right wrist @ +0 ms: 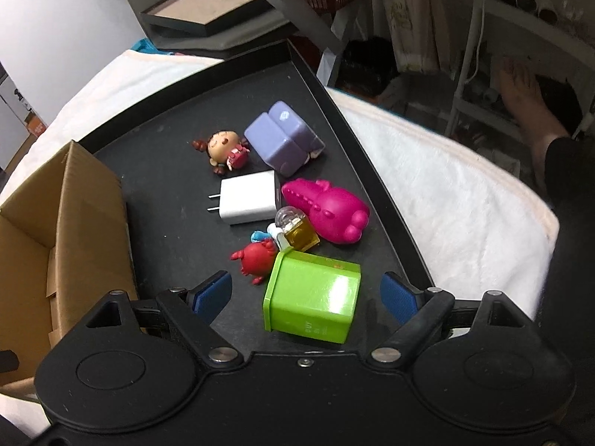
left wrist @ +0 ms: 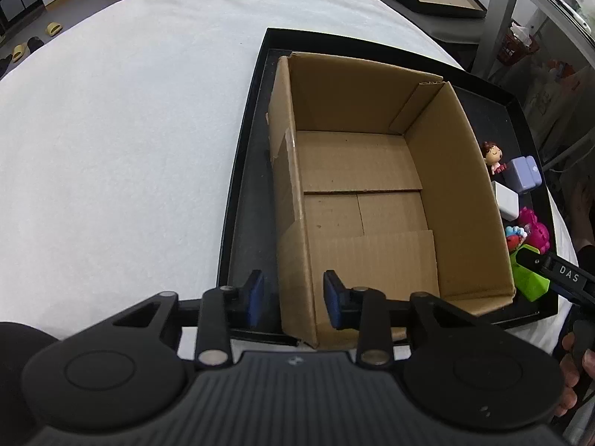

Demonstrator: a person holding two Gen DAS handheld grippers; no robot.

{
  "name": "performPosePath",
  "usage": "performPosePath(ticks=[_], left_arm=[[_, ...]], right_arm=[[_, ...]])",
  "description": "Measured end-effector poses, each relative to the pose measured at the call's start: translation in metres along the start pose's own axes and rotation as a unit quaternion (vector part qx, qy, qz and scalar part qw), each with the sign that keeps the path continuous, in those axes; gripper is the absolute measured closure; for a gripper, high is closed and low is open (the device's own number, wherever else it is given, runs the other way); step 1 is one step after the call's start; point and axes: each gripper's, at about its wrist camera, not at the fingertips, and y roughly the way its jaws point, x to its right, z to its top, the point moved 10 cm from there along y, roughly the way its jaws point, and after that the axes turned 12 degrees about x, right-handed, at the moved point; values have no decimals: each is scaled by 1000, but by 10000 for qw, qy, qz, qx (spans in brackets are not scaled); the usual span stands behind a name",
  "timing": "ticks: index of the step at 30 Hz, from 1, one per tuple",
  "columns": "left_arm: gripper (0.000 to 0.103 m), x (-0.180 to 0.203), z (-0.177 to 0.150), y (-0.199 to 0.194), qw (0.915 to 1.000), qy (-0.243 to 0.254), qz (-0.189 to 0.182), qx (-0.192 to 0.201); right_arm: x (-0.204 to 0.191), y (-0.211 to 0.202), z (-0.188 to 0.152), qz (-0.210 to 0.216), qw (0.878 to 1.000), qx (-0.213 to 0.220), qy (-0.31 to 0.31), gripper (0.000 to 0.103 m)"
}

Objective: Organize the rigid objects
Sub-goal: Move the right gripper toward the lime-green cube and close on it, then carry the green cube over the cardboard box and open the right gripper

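An empty cardboard box (left wrist: 368, 200) stands in a black tray (left wrist: 241, 171). My left gripper (left wrist: 293, 303) is open, its blue pads straddling the box's near left wall. In the right wrist view my right gripper (right wrist: 306, 295) is open around a green container (right wrist: 312, 295) lying on the tray (right wrist: 167, 171), pads apart from it. Beyond lie a red crab toy (right wrist: 256, 258), a small perfume bottle (right wrist: 297, 230), a pink crocodile toy (right wrist: 327, 212), a white charger (right wrist: 247, 197), a purple block (right wrist: 282, 137) and a doll figure (right wrist: 225, 148).
The tray sits on a white fluffy cloth (left wrist: 122, 130). The box wall (right wrist: 74, 223) stands left of the toys. Shelves, a basket and another person's hand (right wrist: 520, 89) lie beyond the table on the right.
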Motion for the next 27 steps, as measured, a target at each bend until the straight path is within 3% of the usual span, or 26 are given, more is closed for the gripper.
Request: performPosePath(ticks=[3, 7, 17, 27], left_arm=[[78, -1, 1, 2, 10000, -65, 8, 19], [90, -2, 2, 3, 9999, -146, -49, 16], [91, -1, 1, -4, 9998, -97, -143, 141], [91, -13, -2, -8, 9993, -255, -228, 165]], right_arm=[[-1, 6, -1, 28, 10000, -24, 3, 20], [1, 14, -5, 30, 9999, -110, 113, 48], [2, 5, -6, 129, 9995, 56, 270, 49], [-21, -37, 9, 266, 9989, 330, 209, 49]])
